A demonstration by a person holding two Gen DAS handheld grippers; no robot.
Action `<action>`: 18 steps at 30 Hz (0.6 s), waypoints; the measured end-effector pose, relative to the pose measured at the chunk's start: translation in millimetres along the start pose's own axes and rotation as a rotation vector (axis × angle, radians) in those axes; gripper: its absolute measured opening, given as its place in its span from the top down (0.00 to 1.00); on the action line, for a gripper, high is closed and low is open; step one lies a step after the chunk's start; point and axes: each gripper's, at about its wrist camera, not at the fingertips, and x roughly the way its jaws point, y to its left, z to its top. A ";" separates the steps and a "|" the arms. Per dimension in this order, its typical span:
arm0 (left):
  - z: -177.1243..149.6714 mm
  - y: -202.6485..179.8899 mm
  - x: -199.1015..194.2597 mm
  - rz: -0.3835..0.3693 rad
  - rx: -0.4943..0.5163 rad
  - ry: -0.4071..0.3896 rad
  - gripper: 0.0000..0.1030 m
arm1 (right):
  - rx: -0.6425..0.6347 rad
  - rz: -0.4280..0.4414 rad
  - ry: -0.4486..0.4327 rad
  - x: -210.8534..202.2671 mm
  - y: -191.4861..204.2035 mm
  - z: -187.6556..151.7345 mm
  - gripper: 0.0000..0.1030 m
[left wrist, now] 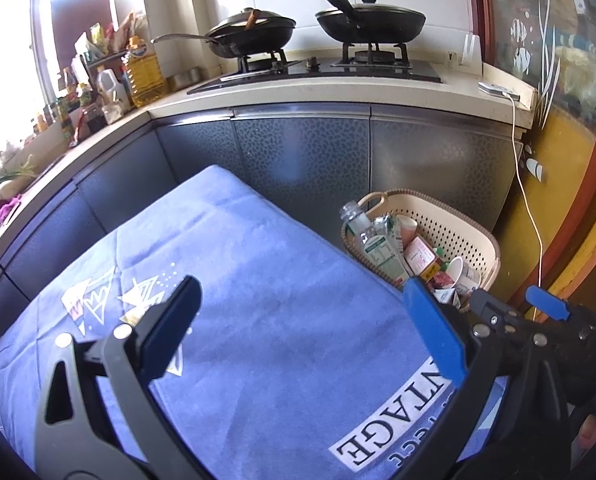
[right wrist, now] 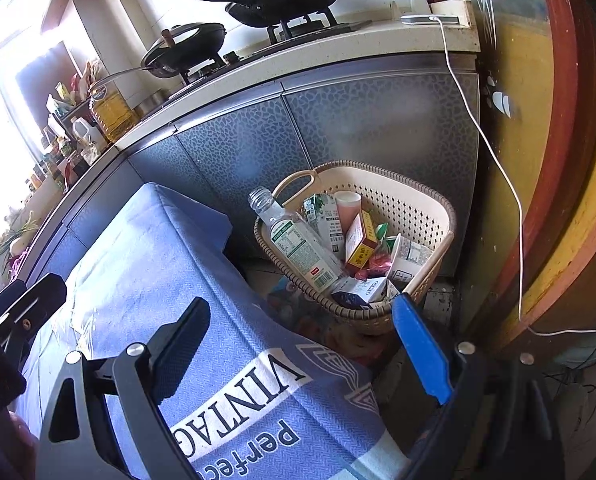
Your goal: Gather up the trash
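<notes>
A beige perforated basket [right wrist: 413, 204] stands on the floor beside the table. It holds a clear plastic bottle [right wrist: 298, 240], cartons, a red and yellow box [right wrist: 361, 242], paper cups and wrappers. It also shows in the left wrist view [left wrist: 449, 220]. My left gripper [left wrist: 301, 320] is open and empty above the blue cloth [left wrist: 258, 280]. My right gripper [right wrist: 301, 340] is open and empty over the cloth's edge [right wrist: 170, 264], short of the basket. The right gripper also shows at the right of the left wrist view [left wrist: 509, 304].
The grey kitchen cabinets [left wrist: 298, 148] run behind the table, with two black pans [left wrist: 254, 32] on the stove. Bottles [left wrist: 142, 72] crowd the counter at left. A white cable [right wrist: 493, 152] hangs down by the yellow door frame [right wrist: 537, 160].
</notes>
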 end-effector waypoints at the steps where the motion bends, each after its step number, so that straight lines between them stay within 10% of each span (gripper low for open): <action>1: -0.1 -0.8 0.1 0.002 0.003 -0.001 0.06 | 0.002 0.001 0.001 0.1 -0.5 -0.2 0.11; 18: -0.1 -4.5 4.2 -0.018 0.002 0.021 0.06 | 0.008 0.003 0.006 2.6 -4.7 0.2 0.11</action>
